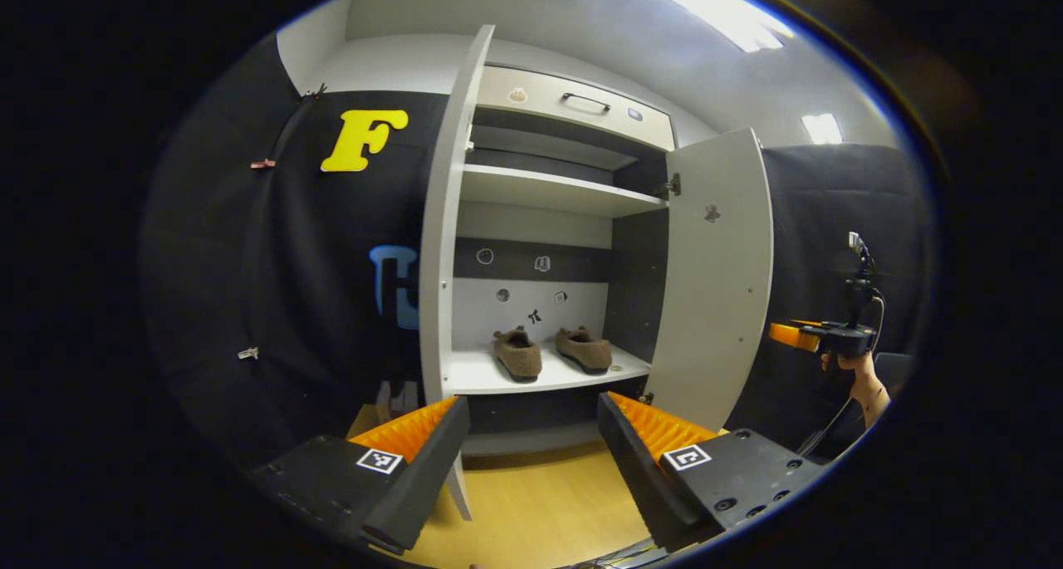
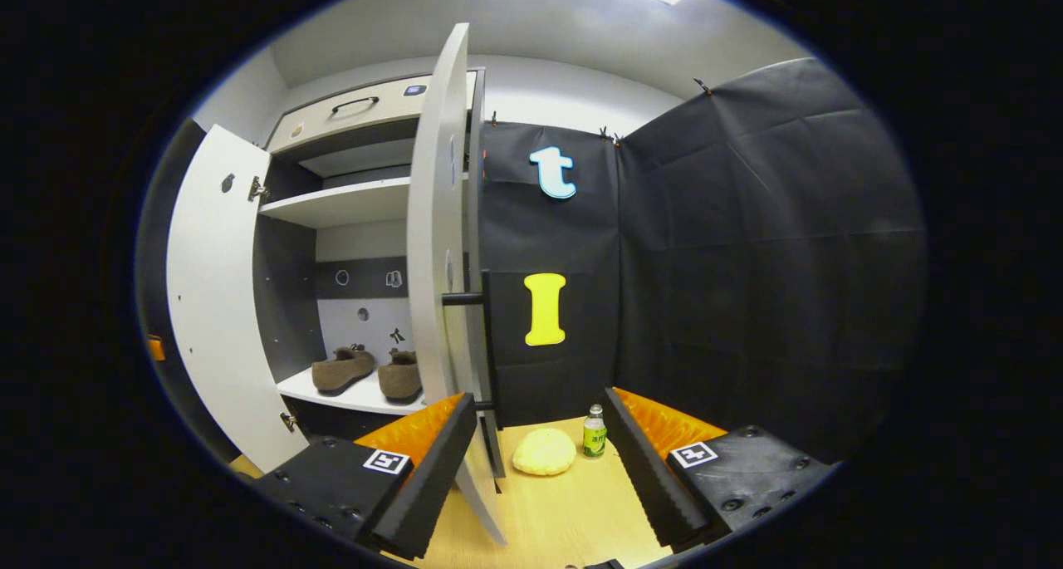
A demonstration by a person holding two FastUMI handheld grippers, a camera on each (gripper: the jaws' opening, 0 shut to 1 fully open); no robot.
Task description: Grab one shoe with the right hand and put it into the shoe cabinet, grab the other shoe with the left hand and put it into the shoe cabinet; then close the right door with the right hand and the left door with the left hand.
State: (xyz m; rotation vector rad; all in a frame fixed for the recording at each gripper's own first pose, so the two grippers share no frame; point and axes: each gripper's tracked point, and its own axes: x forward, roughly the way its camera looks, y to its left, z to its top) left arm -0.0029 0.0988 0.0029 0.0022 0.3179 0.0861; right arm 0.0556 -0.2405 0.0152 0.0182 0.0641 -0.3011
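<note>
Two brown fuzzy shoes (image 1: 518, 354) (image 1: 584, 349) lie side by side on the lower shelf (image 1: 482, 378) of the white shoe cabinet. Both doors stand wide: the left door (image 1: 440, 262) nearly edge-on, the right door (image 1: 714, 278) showing its inner face. My left gripper (image 1: 531, 407) is open and holds nothing, well back from the cabinet front. A hand holds my right gripper (image 1: 822, 336) out beyond the right door. In the right gripper view my right gripper (image 2: 540, 399) is open, the right door (image 2: 436, 245) edge-on just ahead of it, its dark handle (image 2: 462, 298) sticking out. The shoes (image 2: 340, 370) (image 2: 401, 375) appear past it.
An upper shelf (image 1: 548, 191) and a top drawer (image 1: 573, 104) sit above the shoes. On the wooden floor (image 2: 565, 511) right of the cabinet are a yellow round object (image 2: 544, 451) and a small green bottle (image 2: 594, 440). Black cloth walls close in both sides.
</note>
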